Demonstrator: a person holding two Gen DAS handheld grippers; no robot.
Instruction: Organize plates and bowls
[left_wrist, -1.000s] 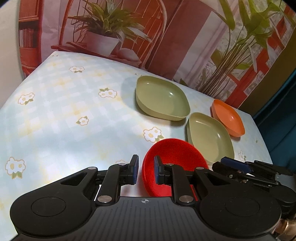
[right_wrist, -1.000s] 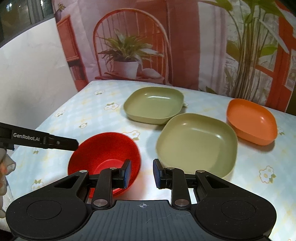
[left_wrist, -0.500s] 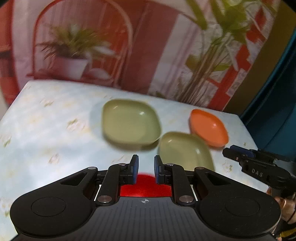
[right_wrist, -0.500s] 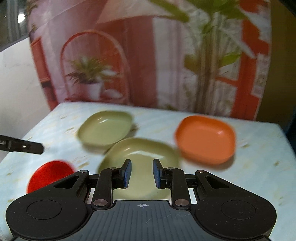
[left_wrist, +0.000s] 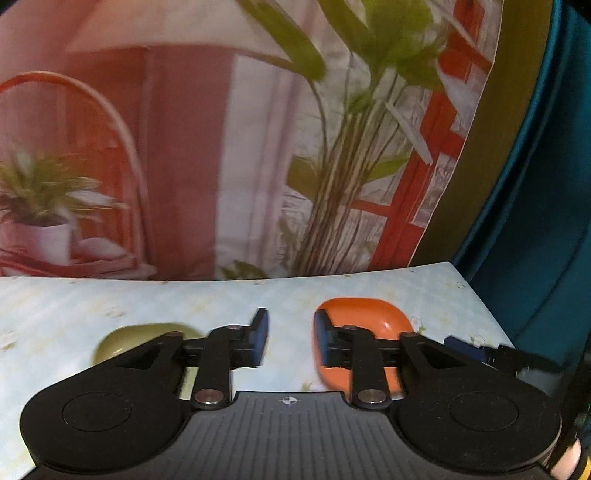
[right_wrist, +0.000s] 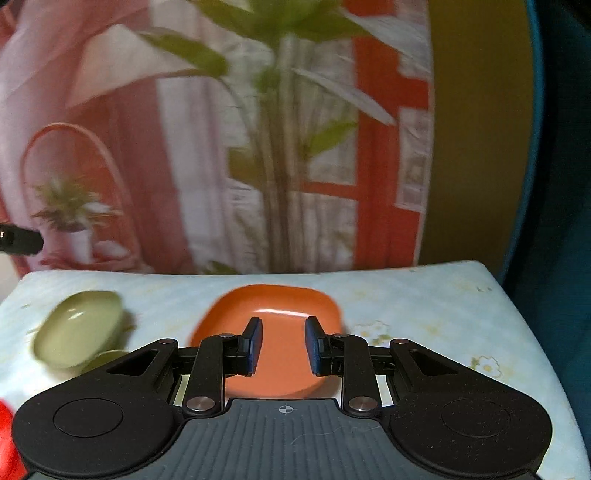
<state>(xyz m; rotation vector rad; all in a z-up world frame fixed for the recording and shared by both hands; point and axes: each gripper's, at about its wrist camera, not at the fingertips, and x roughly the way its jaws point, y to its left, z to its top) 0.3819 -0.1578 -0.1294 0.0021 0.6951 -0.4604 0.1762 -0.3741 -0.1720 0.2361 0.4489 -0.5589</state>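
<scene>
An orange square bowl (right_wrist: 273, 306) sits on the floral tablecloth, straight ahead of my right gripper (right_wrist: 282, 345), which is open and empty above its near side. It also shows in the left wrist view (left_wrist: 365, 317), behind the right finger of my left gripper (left_wrist: 290, 338), which is open and empty. A green bowl (right_wrist: 79, 326) lies at the left in the right wrist view and shows partly in the left wrist view (left_wrist: 147, 334). A second green plate's edge (right_wrist: 107, 356) peeks out below it. A red bowl's edge (right_wrist: 7, 435) shows at the bottom left.
The table (right_wrist: 424, 295) ends at a printed backdrop of plants and a chair (right_wrist: 258, 147). A teal curtain (left_wrist: 535, 221) hangs to the right. The right gripper's tip (left_wrist: 476, 349) shows in the left wrist view, and the left gripper's tip (right_wrist: 18, 242) in the right wrist view.
Both grippers have lifted and swung right, so the red bowl and green plate dropped out of the middle of view. The orange bowl now sits ahead of the right gripper. Both jaws have opened wider.
</scene>
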